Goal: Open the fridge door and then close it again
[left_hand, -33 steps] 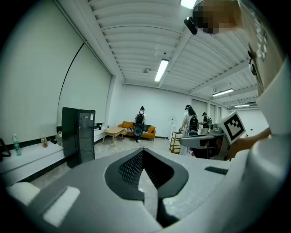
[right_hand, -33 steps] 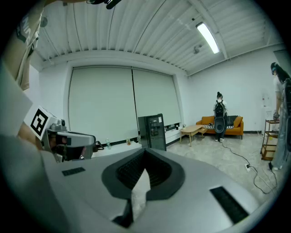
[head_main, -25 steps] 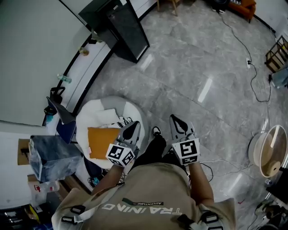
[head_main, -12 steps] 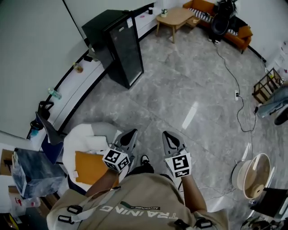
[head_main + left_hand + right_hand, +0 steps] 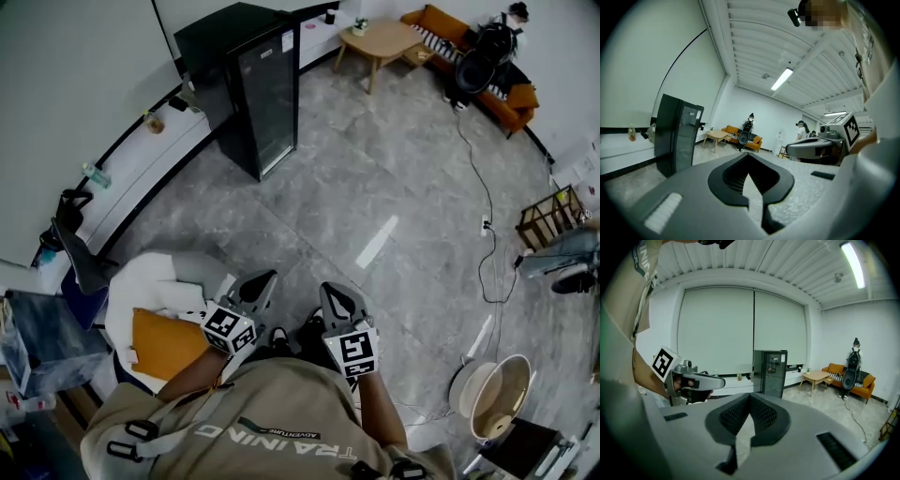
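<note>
Your left gripper (image 5: 262,281) and right gripper (image 5: 333,292) hang at your waist, jaws together on nothing. The fridge (image 5: 251,86) stands at the floor's far edge by the wall, door shut, well apart from you. Step judged: approach. Next, walk up and reach for the door.

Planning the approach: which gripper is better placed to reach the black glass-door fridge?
Left, marginally. The black glass-door fridge stands far ahead on the left, nearer the left gripper; the right gripper sits farther across. Both are shut, empty and well short.
</note>
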